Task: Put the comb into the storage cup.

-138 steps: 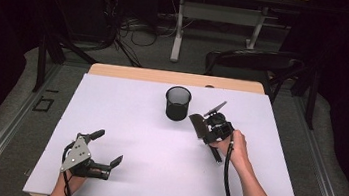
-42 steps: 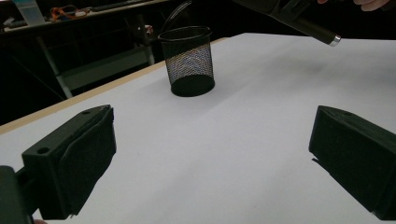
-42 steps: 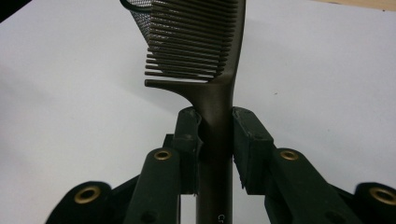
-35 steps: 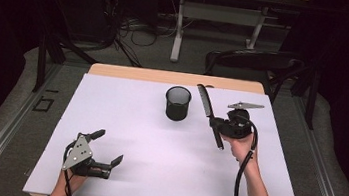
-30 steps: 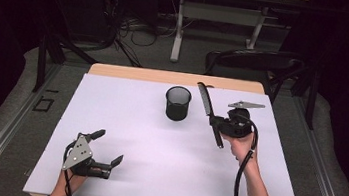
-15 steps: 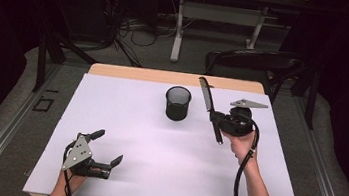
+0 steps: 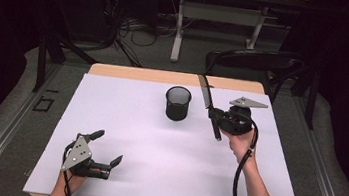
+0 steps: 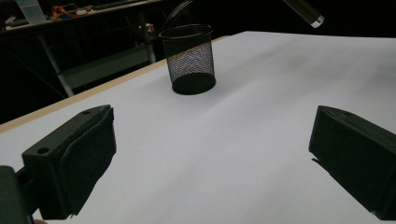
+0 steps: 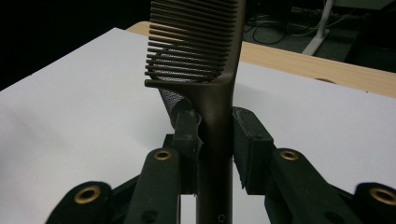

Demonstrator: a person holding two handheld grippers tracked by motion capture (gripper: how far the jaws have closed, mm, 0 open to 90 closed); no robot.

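the right gripper (image 7: 216, 117) clamps a brown comb (image 9: 212, 70) by its handle between its fingers (image 9: 250, 140), teeth end up and tilted above the white worktop (image 7: 156, 146). a black mesh cup (image 7: 177, 103) stands just beside those fingers, apart from the comb. the left gripper (image 7: 106, 147) rests on the worktop, well apart from the cup, its fingers (image 8: 70, 163) spread wide and empty.

In the right gripper view the comb (image 9: 205, 60) ran off the top edge, its tip unseen, and its handle ran off the bottom! The comb hid most of the mesh cup (image 9: 170, 95) behind it. In the left gripper view the comb's handle end (image 8: 306, 10) was cut off at the top.
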